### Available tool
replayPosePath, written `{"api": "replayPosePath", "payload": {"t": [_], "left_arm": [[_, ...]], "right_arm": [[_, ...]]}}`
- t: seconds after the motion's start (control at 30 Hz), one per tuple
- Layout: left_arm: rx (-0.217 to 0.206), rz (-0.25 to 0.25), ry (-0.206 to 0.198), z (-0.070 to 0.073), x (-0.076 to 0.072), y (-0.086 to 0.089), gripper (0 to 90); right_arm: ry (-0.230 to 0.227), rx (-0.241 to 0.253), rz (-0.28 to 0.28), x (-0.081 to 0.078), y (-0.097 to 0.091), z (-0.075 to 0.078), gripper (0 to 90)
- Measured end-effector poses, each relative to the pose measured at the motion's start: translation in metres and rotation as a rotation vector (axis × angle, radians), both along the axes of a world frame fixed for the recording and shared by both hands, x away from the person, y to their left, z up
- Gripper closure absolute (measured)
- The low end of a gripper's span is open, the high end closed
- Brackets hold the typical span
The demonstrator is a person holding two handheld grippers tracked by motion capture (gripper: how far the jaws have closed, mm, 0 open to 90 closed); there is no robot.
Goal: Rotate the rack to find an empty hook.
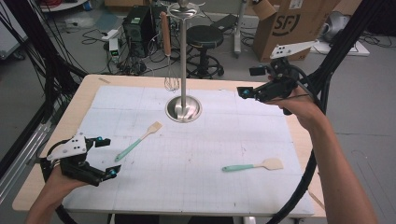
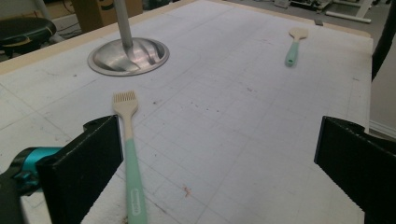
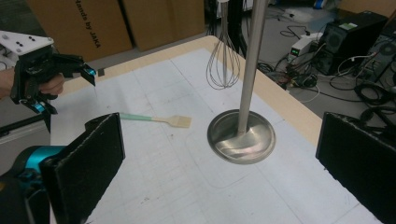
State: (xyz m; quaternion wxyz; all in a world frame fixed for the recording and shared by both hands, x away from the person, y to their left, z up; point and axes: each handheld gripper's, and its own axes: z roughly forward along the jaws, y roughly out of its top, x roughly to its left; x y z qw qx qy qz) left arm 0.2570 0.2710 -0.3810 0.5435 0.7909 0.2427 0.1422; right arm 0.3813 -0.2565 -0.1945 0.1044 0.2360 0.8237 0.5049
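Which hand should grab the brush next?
Left, probably. The left tool sits open beside the brush, whose handle lies by one jaw in the left gripper view. The right tool, also open, is raised near the stand, farther away.

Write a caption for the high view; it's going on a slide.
Two open grippers above a table with brush, spatula and whisk stand.

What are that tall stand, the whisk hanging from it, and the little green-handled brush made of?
Stand: polished metal, likely steel; its base mirrors light.
Whisk: thin shiny metal wires, brown handle that looks wooden.
Brush: matte mint handle and beige bristles, probably silicone or plastic.
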Motion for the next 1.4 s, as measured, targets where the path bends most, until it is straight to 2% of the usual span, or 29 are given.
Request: {"api": "replayPosePath", "payload": {"t": [0.87,1.03,1.17,1.4], "left_arm": [[0.010,0.002,-0.004,0.001,0.000,0.001,1.7],[0.008,0.007,0.001,0.000,0.001,0.003,1.7],[0.003,0.010,0.002,-0.001,0.001,0.003,1.7],[0.002,0.008,0.003,-0.001,0.001,0.002,1.7]], "right_arm": [[-0.045,-0.063,0.031,-0.037,-0.021,-0.012,0.0],[-0.054,-0.076,0.051,-0.051,-0.030,-0.026,0.0],[-0.056,-0.086,0.041,-0.061,-0.037,-0.039,0.0],[-0.081,-0.054,0.037,-0.071,-0.043,-0.062,0.0]]}}
